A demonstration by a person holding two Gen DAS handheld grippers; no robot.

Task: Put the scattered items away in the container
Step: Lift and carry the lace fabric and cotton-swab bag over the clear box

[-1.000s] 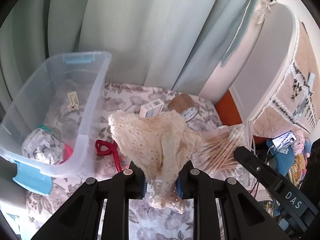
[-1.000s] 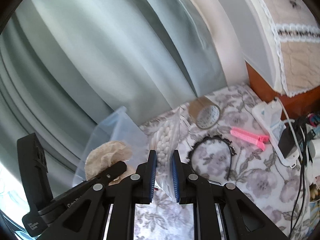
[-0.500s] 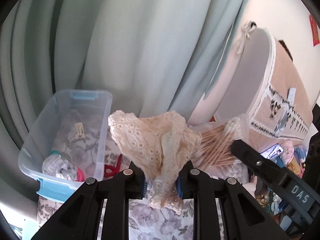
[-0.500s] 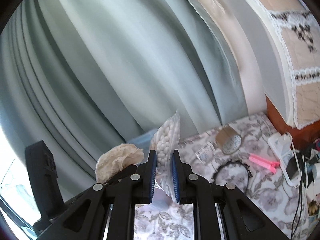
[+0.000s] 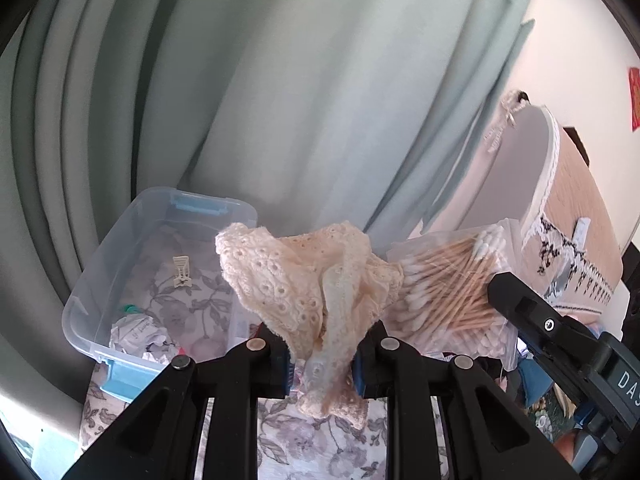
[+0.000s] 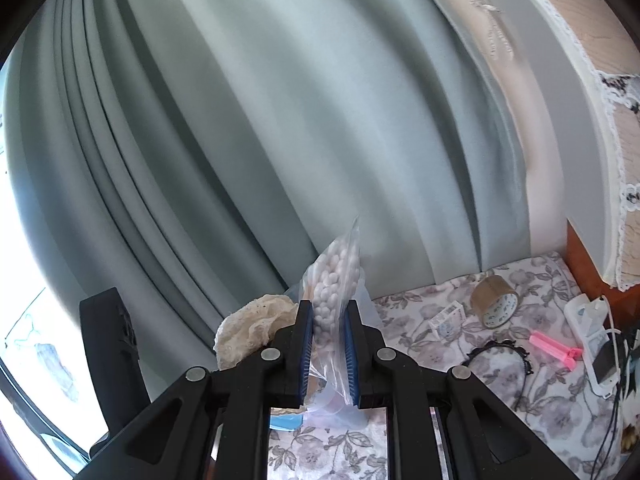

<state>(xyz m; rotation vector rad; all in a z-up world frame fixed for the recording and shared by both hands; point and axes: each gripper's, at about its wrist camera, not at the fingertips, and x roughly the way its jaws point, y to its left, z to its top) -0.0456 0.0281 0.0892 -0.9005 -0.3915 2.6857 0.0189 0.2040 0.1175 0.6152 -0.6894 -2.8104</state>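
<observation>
Gripping crumpled cream eyelet lace (image 5: pixel 304 280) in our left fingers (image 5: pixel 280 354), right fingers (image 6: pixel 306 344) pinching the clear cotton-swab bag (image 6: pixel 336 280); both higher than before, above the translucent bin (image 5: pixel 120 248).

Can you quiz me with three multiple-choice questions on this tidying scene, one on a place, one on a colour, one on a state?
1. Where is the clear plastic storage bin relative to the cream lace cloth, in the left wrist view?
A. left B. right C. on top
2. What colour is the plastic hair clip on the floral tablecloth?
A. green B. pink C. black
3. What is the right gripper doing?
A. standing open B. clamping the roll of brown tape C. clamping the clear bag of cotton swabs

Answers: 1 A, the bin lies left of the cloth. 2 B, it is bright pink. 3 C, the pads pinch the bag.
</observation>
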